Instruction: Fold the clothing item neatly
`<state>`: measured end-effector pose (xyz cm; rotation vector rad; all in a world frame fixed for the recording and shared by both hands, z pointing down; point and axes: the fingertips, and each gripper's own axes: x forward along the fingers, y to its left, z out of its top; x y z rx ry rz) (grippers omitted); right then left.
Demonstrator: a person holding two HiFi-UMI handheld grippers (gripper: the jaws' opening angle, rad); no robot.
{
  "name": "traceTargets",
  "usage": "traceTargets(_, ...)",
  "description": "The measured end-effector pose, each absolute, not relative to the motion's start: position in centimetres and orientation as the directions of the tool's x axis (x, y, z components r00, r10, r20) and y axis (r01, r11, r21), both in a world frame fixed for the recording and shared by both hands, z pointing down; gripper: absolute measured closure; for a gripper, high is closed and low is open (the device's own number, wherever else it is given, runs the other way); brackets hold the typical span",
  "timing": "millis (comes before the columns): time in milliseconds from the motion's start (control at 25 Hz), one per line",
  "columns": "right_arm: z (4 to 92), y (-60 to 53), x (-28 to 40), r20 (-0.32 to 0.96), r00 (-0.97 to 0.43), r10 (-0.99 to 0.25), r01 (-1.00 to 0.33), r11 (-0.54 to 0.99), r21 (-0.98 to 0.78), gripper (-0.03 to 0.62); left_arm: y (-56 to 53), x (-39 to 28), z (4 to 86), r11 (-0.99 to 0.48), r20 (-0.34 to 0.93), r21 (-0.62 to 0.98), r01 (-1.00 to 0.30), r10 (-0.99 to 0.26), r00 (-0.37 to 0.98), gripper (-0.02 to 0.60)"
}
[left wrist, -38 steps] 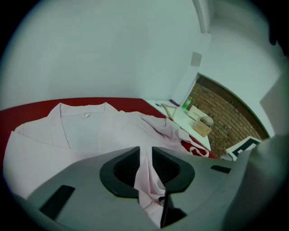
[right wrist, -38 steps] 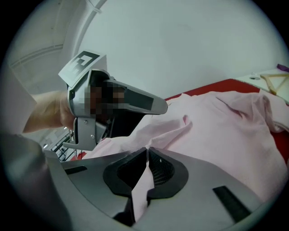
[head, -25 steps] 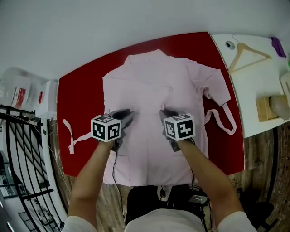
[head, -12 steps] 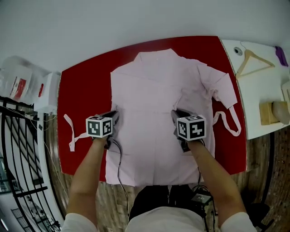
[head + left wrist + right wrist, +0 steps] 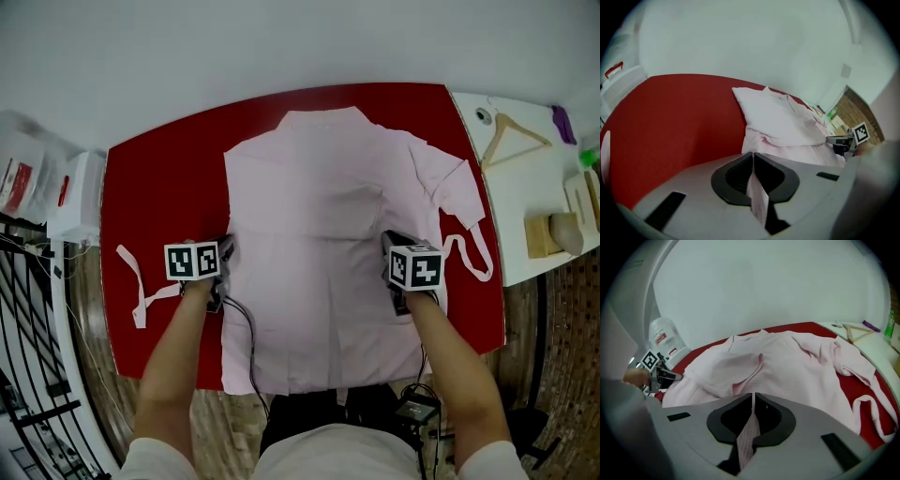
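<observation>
Garment: we see the pink robe [image 5: 319, 216] spread flat, collar away from us, on the red tabletop [image 5: 159, 178], with its hem hanging over the near edge.
Left gripper: the left gripper [image 5: 753, 161] has just been closing its jaws, which now pinch a thin fold of pink cloth at the robe's left side edge.
Right gripper: the right gripper [image 5: 753, 401] has its jaws pressed together on a strip of cloth at the right side edge, level with the waist.
Step, as we judge it: both sides are caught, ready for a lift or a fold.
Risk, thin grip: each bite looks shallow, so a sharp pull could slide the cloth out.
Risk, uneven pull: if one hand leads, the crease would run crooked and the body would bunch.
Risk, loose parts: the right sleeve [image 5: 455, 183] lies rumpled, and the left tie [image 5: 141, 291] and right tie [image 5: 469, 258] trail outward; they could drag into the fold.
Risk, near edge: the overhanging hem could pull the robe toward us once it is lifted.
</observation>
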<state>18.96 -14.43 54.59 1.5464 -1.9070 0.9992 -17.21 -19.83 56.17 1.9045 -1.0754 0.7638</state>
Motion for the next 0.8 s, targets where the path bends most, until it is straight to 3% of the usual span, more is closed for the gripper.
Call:
traceTargets(160, 52.3, -14.8, 17.8, 0.678, -0.314, -0.664, -0.94, 0.115, -0.322, 0.555, -19.8, -17.4, 56.0, -0.302, 0.771, 0.4, -0.865, -0.4, 0.496, 0.561)
traceTargets(240, 51.4, -14.6, 16.8, 0.636, -0.374, -0.675, -0.902, 0.105, -0.419, 0.466, -19.9, -17.3, 56.0, -0.3, 0.762, 0.414, -0.859, -0.402, 0.507, 0.561)
traceTargets(400, 52.1, -14.6, 15.7, 0.644, -0.387, -0.66, -0.891, 0.09, -0.444, 0.441, -19.8, -17.2, 56.0, -0.311, 0.75, 0.421, -0.852, -0.409, 0.52, 0.561)
traceTargets(560, 54.2, -14.9, 15.3, 0.733, -0.325, -0.598, -0.94, 0.122, -0.317, 0.451, -19.7, -17.1, 55.9, -0.315, 0.743, 0.421, -0.851, -0.418, 0.522, 0.561)
traceTargets(640, 54.5, -14.9, 15.5, 0.75, -0.299, -0.589, -0.953, 0.148, -0.264, 0.557, -19.7, -17.2, 56.0, -0.309, 0.744, 0.426, -0.85, -0.415, 0.524, 0.563)
traceTargets(800, 54.2, -15.0, 16.7, 0.739, -0.287, -0.61, -0.957, 0.145, -0.252, 0.566, -19.8, -17.4, 55.9, -0.293, 0.738, 0.446, -0.846, -0.415, 0.532, 0.566)
